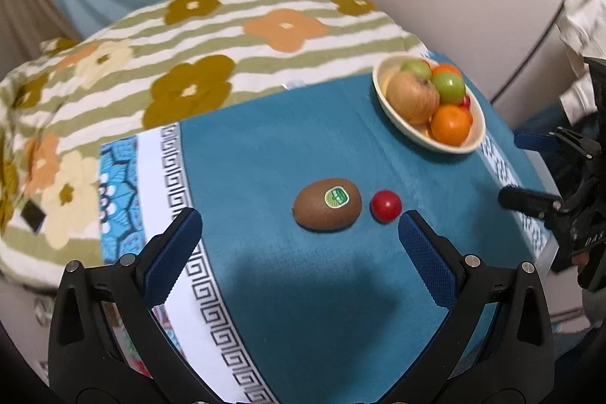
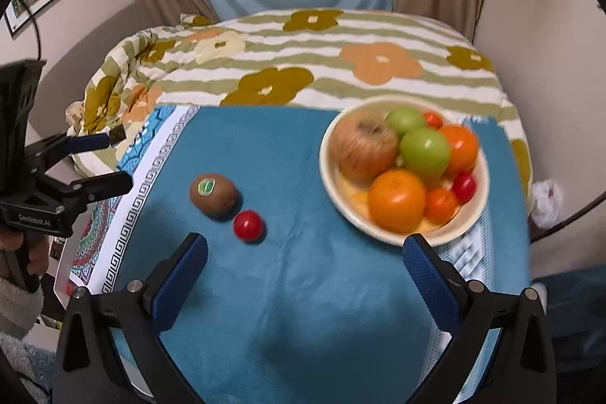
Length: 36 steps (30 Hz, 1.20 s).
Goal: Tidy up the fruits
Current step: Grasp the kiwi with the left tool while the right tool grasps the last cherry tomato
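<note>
Kiwi (image 1: pixel 327 204) and small red tomato (image 1: pixel 385 206) lie loose on the desk (image 1: pixel 272 146), just beside each other, ahead of the left tongs (image 1: pixel 299 237). Bowl (image 2: pixel 329 154) sits ahead-right of the right tongs (image 2: pixel 305 258). Both tongs wide open, empty. Suggest: centre the kiwi between the pads, grip across its short axis, avoid nudging the tomato.

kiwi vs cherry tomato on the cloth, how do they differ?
The kiwi is brown, oval and larger; the tomato is red, round and smaller. The kiwi carries a green sticker; the tomato has none. Both lie on the blue cloth, outside the bowl, ungripped.
</note>
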Available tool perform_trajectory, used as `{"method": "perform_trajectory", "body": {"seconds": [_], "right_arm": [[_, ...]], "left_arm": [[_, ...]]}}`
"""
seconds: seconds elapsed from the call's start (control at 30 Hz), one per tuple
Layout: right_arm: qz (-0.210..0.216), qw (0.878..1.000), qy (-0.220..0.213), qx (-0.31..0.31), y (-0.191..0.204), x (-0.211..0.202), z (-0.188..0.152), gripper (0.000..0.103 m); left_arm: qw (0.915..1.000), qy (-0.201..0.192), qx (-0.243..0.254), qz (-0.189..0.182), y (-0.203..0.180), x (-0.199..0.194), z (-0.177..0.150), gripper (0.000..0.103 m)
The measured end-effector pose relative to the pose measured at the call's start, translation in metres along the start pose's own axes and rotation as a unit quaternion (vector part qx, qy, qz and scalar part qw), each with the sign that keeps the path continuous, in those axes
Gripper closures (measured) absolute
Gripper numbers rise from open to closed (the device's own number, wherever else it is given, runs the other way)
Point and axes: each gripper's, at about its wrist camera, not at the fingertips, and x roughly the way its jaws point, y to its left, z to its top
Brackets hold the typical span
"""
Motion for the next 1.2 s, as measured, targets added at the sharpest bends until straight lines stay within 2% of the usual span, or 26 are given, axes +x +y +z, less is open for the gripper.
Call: {"method": "perform_trajectory", "body": {"seconds": [0.2, 0.43, 0.5, 0.63, 0.7, 0.8, 0.83, 0.93, 1.07, 1.2], "right_arm": [[-0.004, 1.0, 0.014, -0.001, 0.016, 0.026, -0.016, 0.0], [-0.013, 0.999, 0.018, -0.036, 0.025, 0.054, -0.025, 0.001], [-0.007, 0.999, 0.018, -0.042, 0.025, 0.059, -0.024, 0.005], [0.001, 0.999, 0.021, -0.05, 0.027, 0.069, -0.023, 0.008], [0.001, 0.998, 0.028, -0.061, 0.03, 0.076, -0.023, 0.019], [0.003, 0.997, 0.039, -0.066, 0.031, 0.083, -0.024, 0.03], [0.005, 0.997, 0.04, -0.066, 0.031, 0.084, -0.024, 0.03], [0.007, 0.997, 0.039, -0.066, 0.032, 0.085, -0.021, 0.032], [0.014, 0.997, 0.042, -0.071, 0.034, 0.09, -0.018, 0.04], [0.019, 0.996, 0.042, -0.079, 0.04, 0.094, -0.016, 0.044]], "left_arm": [[0.9986, 0.016, 0.029, -0.042, 0.006, 0.037, -0.003, 0.0], [0.9954, 0.037, 0.056, -0.069, 0.003, 0.077, -0.003, 0.0], [0.9945, 0.042, 0.06, -0.075, 0.002, 0.085, -0.001, 0.0], [0.9924, 0.053, 0.07, -0.086, -0.001, 0.099, 0.0, 0.008], [0.9913, 0.058, 0.077, -0.089, -0.004, 0.105, -0.001, 0.011], [0.9898, 0.064, 0.084, -0.096, -0.008, 0.111, -0.002, 0.02], [0.9897, 0.064, 0.086, -0.095, -0.009, 0.112, -0.003, 0.022], [0.9888, 0.059, 0.096, -0.098, -0.013, 0.111, -0.003, 0.035], [0.9879, 0.06, 0.11, -0.092, -0.016, 0.109, -0.003, 0.035], [0.9884, 0.06, 0.115, -0.079, -0.013, 0.106, -0.005, 0.035]]}}
